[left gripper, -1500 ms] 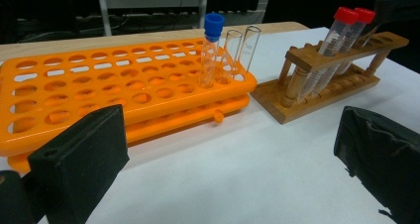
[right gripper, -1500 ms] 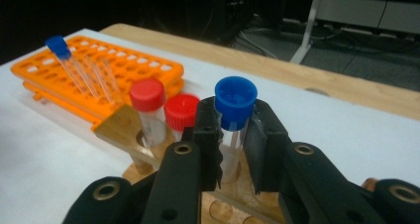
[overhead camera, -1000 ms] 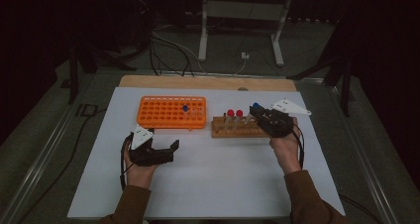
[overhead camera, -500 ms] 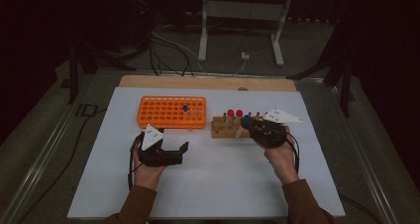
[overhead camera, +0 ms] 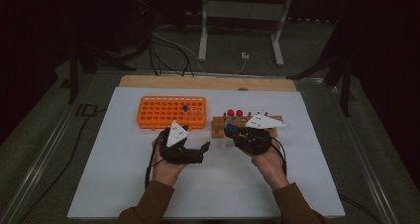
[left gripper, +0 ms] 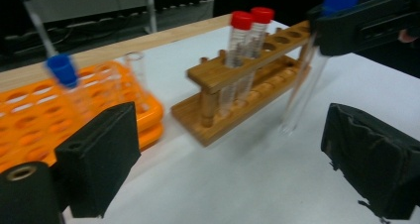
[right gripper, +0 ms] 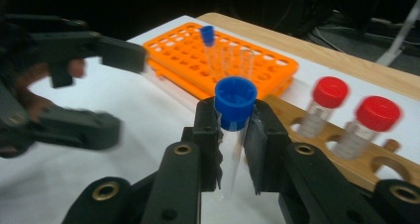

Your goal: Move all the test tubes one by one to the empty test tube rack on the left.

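Since one second ago, both hands have moved toward each other across the white table cover, and the right gripper has carried the blue-capped tube away from the wooden rack toward the left gripper

Blue-capped tube: clear, pinched just below its cap between the pads of the right gripper, hanging clear of the table surface, slightly tilted in the left gripper view, just in front of the wooden rack

Left gripper: jaws spread wide with nothing between them; they have just been closing slightly. In the left gripper view the tube hangs ahead of the right-hand jaw, apart from it. No object stands between the left gripper and the tube

Wooden rack: two-tier, set to the right of the orange rack. It holds two red-capped tubes standing upright side by side at one end; the remaining holes are open

Orange rack: many-holed, near the far edge of the cover. It holds one second blue-capped tube upright, with clear uncapped tubes beside it in the gripper views

Beyond the cover: a wooden table edge and cables on the floor
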Demonstrator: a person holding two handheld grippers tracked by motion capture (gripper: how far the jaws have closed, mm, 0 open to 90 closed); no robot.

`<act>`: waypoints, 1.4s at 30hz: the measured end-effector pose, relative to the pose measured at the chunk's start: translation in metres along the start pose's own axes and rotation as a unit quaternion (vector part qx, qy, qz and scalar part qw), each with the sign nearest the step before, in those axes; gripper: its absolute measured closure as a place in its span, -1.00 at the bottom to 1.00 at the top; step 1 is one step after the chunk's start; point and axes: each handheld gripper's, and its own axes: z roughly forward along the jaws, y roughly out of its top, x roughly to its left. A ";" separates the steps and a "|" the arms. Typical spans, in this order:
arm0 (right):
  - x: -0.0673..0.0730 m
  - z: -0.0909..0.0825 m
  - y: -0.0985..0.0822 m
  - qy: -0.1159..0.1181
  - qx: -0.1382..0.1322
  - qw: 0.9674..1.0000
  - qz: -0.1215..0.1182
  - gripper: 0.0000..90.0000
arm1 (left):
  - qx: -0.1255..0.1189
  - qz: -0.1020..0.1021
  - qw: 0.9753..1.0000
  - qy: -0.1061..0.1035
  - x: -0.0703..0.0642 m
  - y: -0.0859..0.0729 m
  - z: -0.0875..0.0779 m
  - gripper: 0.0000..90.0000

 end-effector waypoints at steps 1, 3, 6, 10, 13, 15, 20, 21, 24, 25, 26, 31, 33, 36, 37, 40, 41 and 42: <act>0.002 0.001 0.000 0.002 0.001 1.000 0.001 0.71 | 0.000 0.002 1.000 -0.003 -0.002 0.001 0.002 -0.75; 0.005 0.003 0.001 0.007 0.004 1.000 -0.001 0.71 | 0.002 0.008 1.000 -0.008 -0.006 0.003 0.006 -0.69; 0.009 0.006 0.002 0.015 0.006 1.000 -0.003 0.71 | 0.007 0.015 1.000 -0.014 -0.012 0.005 0.012 -0.62; 0.014 0.009 0.002 0.022 0.008 1.000 -0.004 0.71 | 0.014 0.026 0.999 -0.019 -0.019 0.005 0.018 -0.48; 0.017 0.010 0.003 0.027 0.009 1.000 -0.007 0.71 | 0.013 0.033 0.999 -0.025 -0.022 0.005 0.021 -0.18; 0.019 0.011 0.004 0.031 0.009 0.999 -0.009 0.71 | 0.012 0.037 0.999 -0.027 -0.024 0.006 0.022 -0.02; 0.022 0.012 0.004 0.037 0.010 0.999 -0.012 0.71 | 0.012 0.044 0.998 -0.037 -0.025 0.005 0.021 0.41; 0.022 0.012 0.004 0.038 0.010 0.999 -0.012 0.71 | 0.012 0.044 0.998 -0.044 -0.024 0.005 0.021 0.51; 0.022 0.011 0.005 0.039 0.009 0.999 -0.012 0.71 | 0.008 0.049 0.998 -0.049 -0.026 0.005 0.021 0.70; 0.022 0.011 0.005 0.040 0.010 0.999 -0.011 0.70 | 0.007 0.050 0.998 -0.049 -0.026 0.005 0.021 0.71; 0.021 0.011 0.005 0.040 0.009 0.999 -0.009 0.69 | 0.006 0.048 0.998 -0.051 -0.026 0.005 0.021 0.71; 0.015 0.005 0.005 0.050 -0.007 0.999 0.004 0.40 | 0.006 0.038 0.998 -0.044 -0.020 0.005 0.020 0.72; 0.013 0.002 0.005 0.052 -0.014 0.999 0.002 0.26 | 0.005 0.034 0.999 -0.041 -0.018 0.005 0.020 0.72; 0.009 -0.001 0.004 0.052 -0.018 0.998 0.004 0.06 | 0.006 0.031 0.999 -0.037 -0.015 0.005 0.019 0.72; 0.008 -0.002 0.004 0.050 -0.018 0.999 0.004 -0.03 | 0.005 0.030 0.999 -0.036 -0.014 0.005 0.019 0.72; 0.006 -0.006 0.001 0.035 -0.020 0.999 0.001 -0.27 | 0.004 0.025 0.999 -0.032 -0.011 0.006 0.018 0.72; 0.005 -0.007 0.001 0.031 -0.021 0.999 -0.001 -0.34 | 0.003 0.025 0.999 -0.031 -0.010 0.006 0.017 0.72; 0.004 -0.007 0.000 0.028 -0.019 0.999 -0.002 -0.42 | 0.003 0.025 0.999 -0.029 -0.009 0.006 0.017 0.72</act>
